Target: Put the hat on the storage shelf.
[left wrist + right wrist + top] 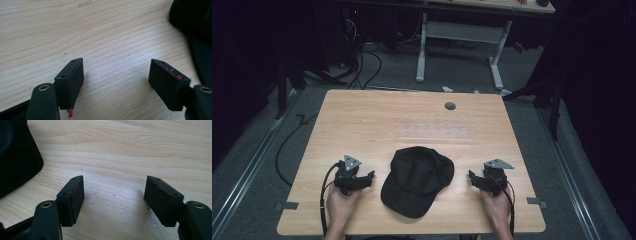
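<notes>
Cap (418, 179) lay flat at the near middle of the desk (362, 125), between your two tools, its long axis running from far right to near left, brim toward your near-left edge. Your left hand-held gripper (362, 179) sat just beside it, jaws spread, nothing held; your right hand-held gripper (477, 181) likewise gaped empty.

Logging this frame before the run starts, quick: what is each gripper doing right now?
Left gripper: open, holding nothing, over bare table left of the black cap.
Right gripper: open, holding nothing, right of the cap.
</notes>
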{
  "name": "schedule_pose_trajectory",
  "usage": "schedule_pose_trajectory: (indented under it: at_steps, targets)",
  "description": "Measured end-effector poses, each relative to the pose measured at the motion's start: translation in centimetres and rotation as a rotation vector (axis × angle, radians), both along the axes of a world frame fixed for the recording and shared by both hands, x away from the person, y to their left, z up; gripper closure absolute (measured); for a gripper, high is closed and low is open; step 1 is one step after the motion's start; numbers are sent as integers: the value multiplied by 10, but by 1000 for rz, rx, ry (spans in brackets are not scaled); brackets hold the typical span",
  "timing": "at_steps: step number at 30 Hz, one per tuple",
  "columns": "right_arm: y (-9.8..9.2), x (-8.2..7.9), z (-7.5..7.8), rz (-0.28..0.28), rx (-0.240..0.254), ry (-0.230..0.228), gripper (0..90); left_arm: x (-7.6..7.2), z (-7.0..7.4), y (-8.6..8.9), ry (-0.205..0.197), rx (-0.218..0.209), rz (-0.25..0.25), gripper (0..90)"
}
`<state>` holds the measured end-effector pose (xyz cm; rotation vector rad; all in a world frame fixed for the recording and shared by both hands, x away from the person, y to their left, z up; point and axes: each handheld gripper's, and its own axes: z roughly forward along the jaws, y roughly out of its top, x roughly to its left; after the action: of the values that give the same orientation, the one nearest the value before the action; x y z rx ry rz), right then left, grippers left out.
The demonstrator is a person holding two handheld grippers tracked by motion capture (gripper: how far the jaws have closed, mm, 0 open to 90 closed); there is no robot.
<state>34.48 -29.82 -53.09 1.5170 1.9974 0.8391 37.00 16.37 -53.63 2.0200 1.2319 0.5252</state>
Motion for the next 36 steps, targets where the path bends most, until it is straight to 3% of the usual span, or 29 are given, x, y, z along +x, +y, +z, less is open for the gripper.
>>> schedule_pose_trajectory:
  at_steps: [9,14,23,36]
  targets:
    - [1,1,0,16,-4,14,217,0,0,0,3,-3,-1,285]
    - [1,1,0,26,-5,16,216,0,0,0,4,-4,-1,284]
    - [-2,-2,1,8,10,10,327,0,0,0,0,0,-2,279]
    - [-4,-19,13,37,81,-36,364,0,0,0,0,1,-2,278]
